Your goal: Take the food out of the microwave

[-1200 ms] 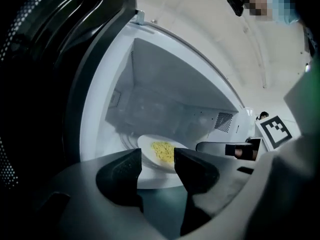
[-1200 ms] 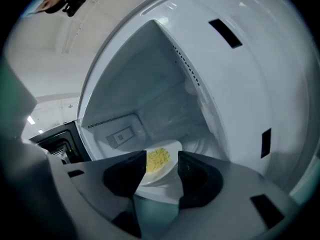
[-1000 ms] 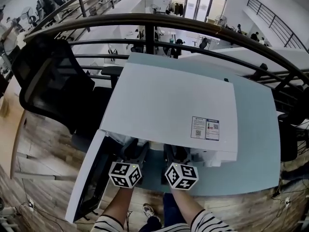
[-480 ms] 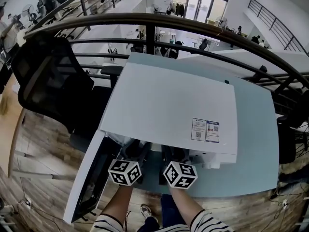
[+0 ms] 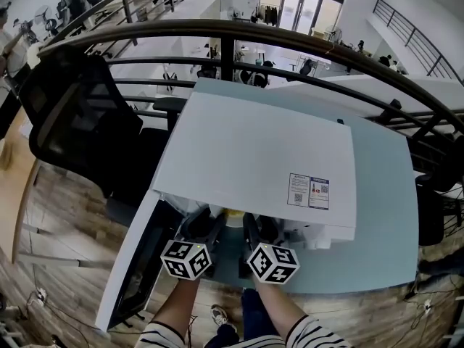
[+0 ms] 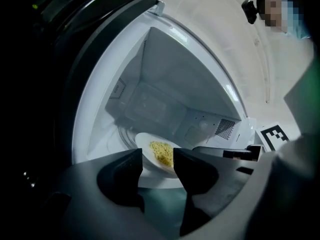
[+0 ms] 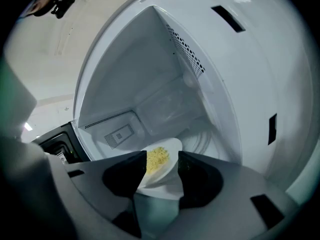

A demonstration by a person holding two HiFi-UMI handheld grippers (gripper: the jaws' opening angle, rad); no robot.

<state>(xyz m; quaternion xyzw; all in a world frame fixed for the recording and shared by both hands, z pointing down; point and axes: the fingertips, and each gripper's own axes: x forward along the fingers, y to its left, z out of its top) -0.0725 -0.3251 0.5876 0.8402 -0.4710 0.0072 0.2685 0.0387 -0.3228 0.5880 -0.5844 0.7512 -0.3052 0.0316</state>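
The white microwave [image 5: 254, 158] stands with its door [image 5: 134, 267] swung open to the left. A white plate [image 6: 150, 156] of yellow food [image 7: 157, 158] lies at the mouth of the cavity. From above, the yellow food [image 5: 232, 213] shows just under the microwave's front edge, between my two grippers. My left gripper [image 6: 159, 166] points into the cavity with the plate's near edge in the narrow gap between its jaws. My right gripper [image 7: 161, 171] points in from the other side, its jaws apart with the plate's edge in the gap. No pad visibly presses on the plate.
The microwave sits on a pale green table [image 5: 384, 216] next to a curved black railing [image 5: 290, 35]. A black office chair [image 5: 80, 122] stands left of the open door. The cavity's walls and turntable ring [image 7: 200, 139] surround the plate closely.
The yellow food now shows at the microwave's front edge between the grippers, where only white showed before. Both grippers have hardly moved.
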